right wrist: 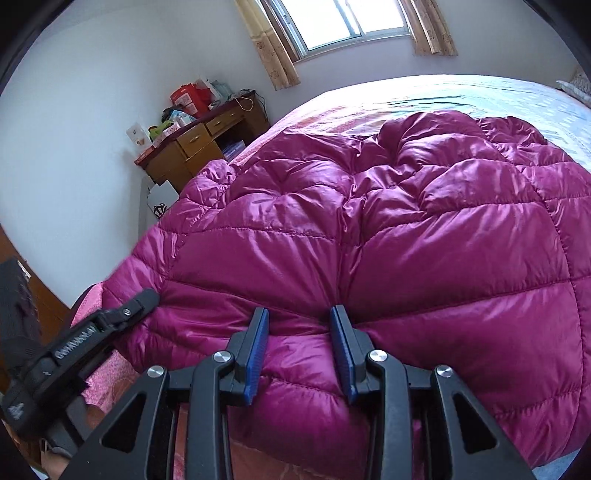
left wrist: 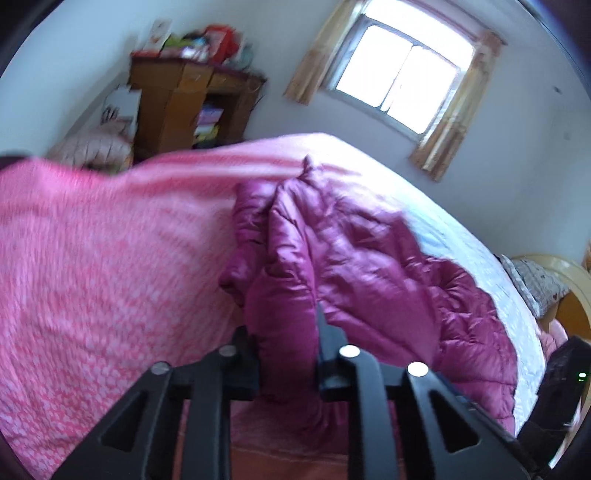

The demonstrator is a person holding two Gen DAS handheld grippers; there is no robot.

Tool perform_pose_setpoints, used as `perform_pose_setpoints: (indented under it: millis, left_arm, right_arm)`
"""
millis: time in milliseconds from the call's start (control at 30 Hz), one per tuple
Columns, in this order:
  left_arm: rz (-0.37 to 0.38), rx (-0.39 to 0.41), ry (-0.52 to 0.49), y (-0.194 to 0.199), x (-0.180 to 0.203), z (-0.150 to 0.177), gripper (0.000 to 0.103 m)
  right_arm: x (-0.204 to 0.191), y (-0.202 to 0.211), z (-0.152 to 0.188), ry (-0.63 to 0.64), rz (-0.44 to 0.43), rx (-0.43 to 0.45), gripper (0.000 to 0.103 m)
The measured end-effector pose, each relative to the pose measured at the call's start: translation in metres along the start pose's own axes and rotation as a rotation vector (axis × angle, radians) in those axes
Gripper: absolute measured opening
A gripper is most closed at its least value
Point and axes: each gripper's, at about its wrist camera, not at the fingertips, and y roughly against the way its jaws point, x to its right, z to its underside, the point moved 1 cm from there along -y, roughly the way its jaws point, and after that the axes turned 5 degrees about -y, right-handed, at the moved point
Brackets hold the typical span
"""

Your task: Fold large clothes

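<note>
A magenta quilted jacket [right wrist: 388,229] lies spread on the bed [left wrist: 92,258], its near hem at the bed's front edge. The right claw [right wrist: 299,350] has its blue pads either side of a puffed fold of that hem, pressed into it and gripping the jacket. The left claw [left wrist: 284,354] pinches a raised ridge of the same jacket, probably the left edge or a sleeve. To fold well, both claws would best lift together, keep the slippery padding taut between them, and carry the edge across evenly so trapped air does not bunch the layers. A wooden desk [right wrist: 207,144] stands beyond, under the window [right wrist: 340,22].
</note>
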Motion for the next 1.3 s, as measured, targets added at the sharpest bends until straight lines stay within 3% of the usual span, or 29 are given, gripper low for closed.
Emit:
perform_pose_setpoints:
  millis: [167,300,433,500,567,767,867,1033,1133,1233,1267,1300]
  left_arm:
    - [0.060,0.098,-0.159,0.027,0.044,-0.022,0.016]
    - [0.092,0.162,-0.374,0.044,0.098,-0.029,0.016]
    - [0.158,0.195,-0.539,0.055,0.145,-0.023,0.015]
    - [0.187,0.209,-0.613,0.060,0.164,-0.020,0.015]
    - [0.221,0.212,-0.688,0.064,0.183,-0.013,0.015]
    - [0.304,0.143,-0.906,0.051,0.238,0.034,0.015]
    - [0.335,0.084,-0.958,0.042,0.252,0.055,0.014]
    - [0.332,-0.013,-1.008,0.024,0.261,0.089,0.014]
    - [0.329,-0.031,-1.022,0.021,0.253,0.104,0.014]
    - [0.366,-0.068,-1.037,0.022,0.250,0.105,0.014]
    - [0.375,-0.079,-1.026,0.022,0.249,0.103,0.014]
    - [0.382,-0.088,-1.020,0.020,0.251,0.103,0.014]
  right_arm:
    - [0.002,0.001,-0.001,-0.051,-0.049,0.002,0.036]
    - [0.010,0.002,-0.003,-0.096,-0.098,-0.022,0.036]
    - [0.035,0.013,-0.010,-0.252,-0.243,-0.079,0.036]
    - [0.053,0.034,-0.010,-0.333,-0.291,-0.040,0.036]
    - [0.074,0.064,-0.008,-0.357,-0.278,0.026,0.036]
    - [0.155,0.134,0.011,-0.485,-0.196,0.151,0.036]
    - [0.192,0.166,0.025,-0.551,-0.152,0.230,0.036]
    - [0.214,0.182,0.040,-0.564,-0.094,0.243,0.036]
    - [0.220,0.189,0.029,-0.553,-0.081,0.260,0.036]
    - [0.210,0.196,-0.004,-0.468,-0.111,0.288,0.037]
    - [0.205,0.196,-0.016,-0.435,-0.123,0.293,0.041]
    - [0.200,0.193,-0.031,-0.399,-0.131,0.292,0.055]
